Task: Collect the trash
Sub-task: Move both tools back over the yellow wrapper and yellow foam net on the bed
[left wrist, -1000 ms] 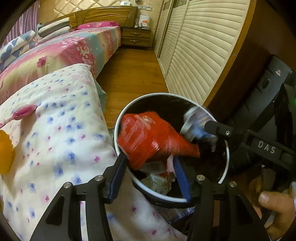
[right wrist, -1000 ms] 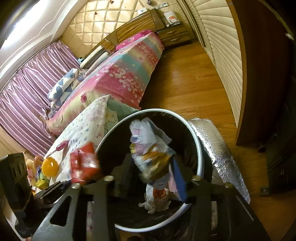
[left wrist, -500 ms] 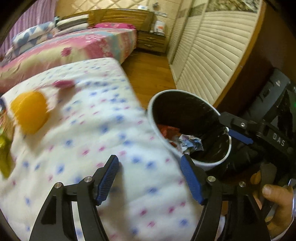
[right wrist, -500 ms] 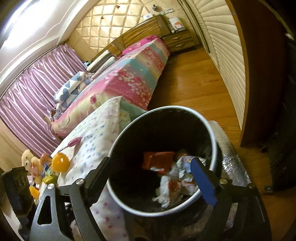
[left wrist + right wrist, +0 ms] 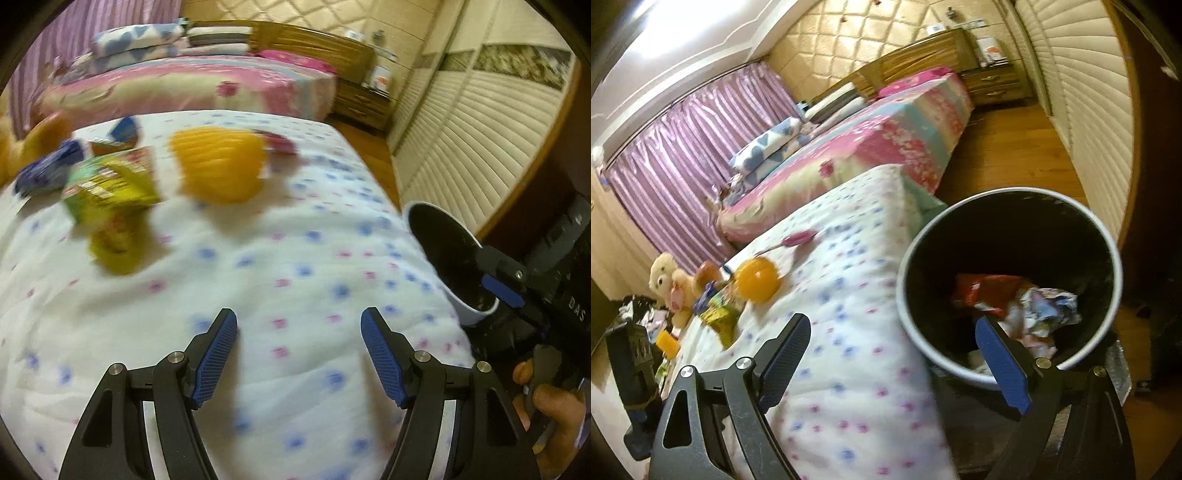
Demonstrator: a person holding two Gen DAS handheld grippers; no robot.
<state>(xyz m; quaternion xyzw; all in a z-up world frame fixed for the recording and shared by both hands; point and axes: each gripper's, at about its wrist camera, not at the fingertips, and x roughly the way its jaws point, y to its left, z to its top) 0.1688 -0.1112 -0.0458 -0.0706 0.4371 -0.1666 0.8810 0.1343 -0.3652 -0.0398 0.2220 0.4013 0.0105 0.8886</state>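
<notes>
My left gripper [image 5: 297, 321] stands open with nothing between its jaws, over the white dotted quilt [image 5: 295, 258]. Ahead of it on the quilt lie a green-yellow wrapper [image 5: 110, 188] and a blue wrapper [image 5: 48, 170], both blurred. My right gripper [image 5: 892, 325] hangs over the quilt's edge beside the black trash bin [image 5: 1008, 192]. Its jaws are opening, with nothing between them. A red wrapper [image 5: 982, 291] and crumpled paper [image 5: 1049, 306] lie inside the bin. In the left wrist view the bin [image 5: 410, 212] is at the right, partly behind one of the right gripper's fingers [image 5: 502, 291].
An orange ball-like object [image 5: 218, 166] and a pink spoon [image 5: 799, 238] lie on the quilt, with a plush toy [image 5: 665, 277] at its far end. Behind it is a pink bed [image 5: 886, 136]. A louvred wardrobe [image 5: 1089, 110] and wooden floor [image 5: 1008, 158] flank the bin.
Both grippers let go of their trash, which now lies in the bin, and their jaws opened. Both swung left from the bin toward the quilt, the left one farther.
</notes>
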